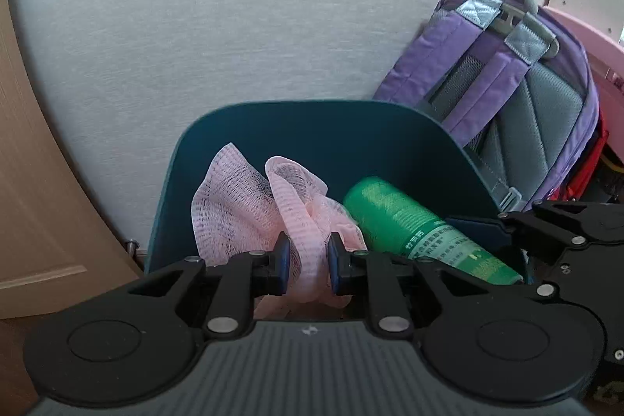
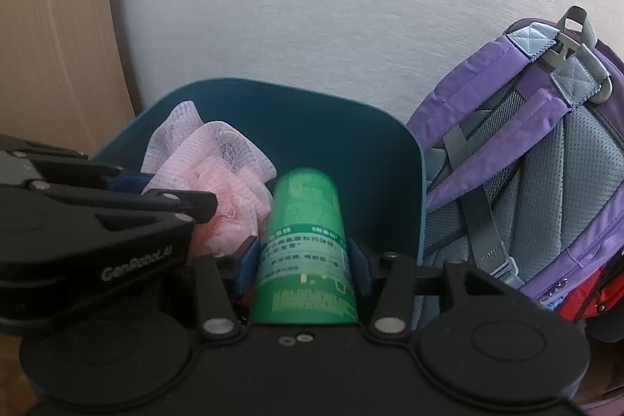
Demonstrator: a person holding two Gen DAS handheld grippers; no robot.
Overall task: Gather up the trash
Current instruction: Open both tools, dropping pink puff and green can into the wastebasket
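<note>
A dark teal bin (image 1: 312, 127) (image 2: 351, 131) stands against the wall in both views. My left gripper (image 1: 308, 262) is shut on a pink mesh net (image 1: 249, 205), held over the bin's mouth. Its bunched folds also show in the right wrist view as the pink net (image 2: 218, 178), with the left gripper's body to its left. My right gripper (image 2: 302, 268) is shut on a green can (image 2: 304, 240) with white print, which points into the bin. From the left wrist view the green can (image 1: 405, 221) lies to the right of the net. The bin's bottom is hidden.
A purple and grey backpack (image 1: 518, 88) (image 2: 526, 162) leans on the wall just right of the bin. A wooden door (image 1: 35, 182) (image 2: 50, 45) is on the left. Something pink (image 1: 592, 45) sits behind the backpack, and a red item (image 2: 596, 295) below it.
</note>
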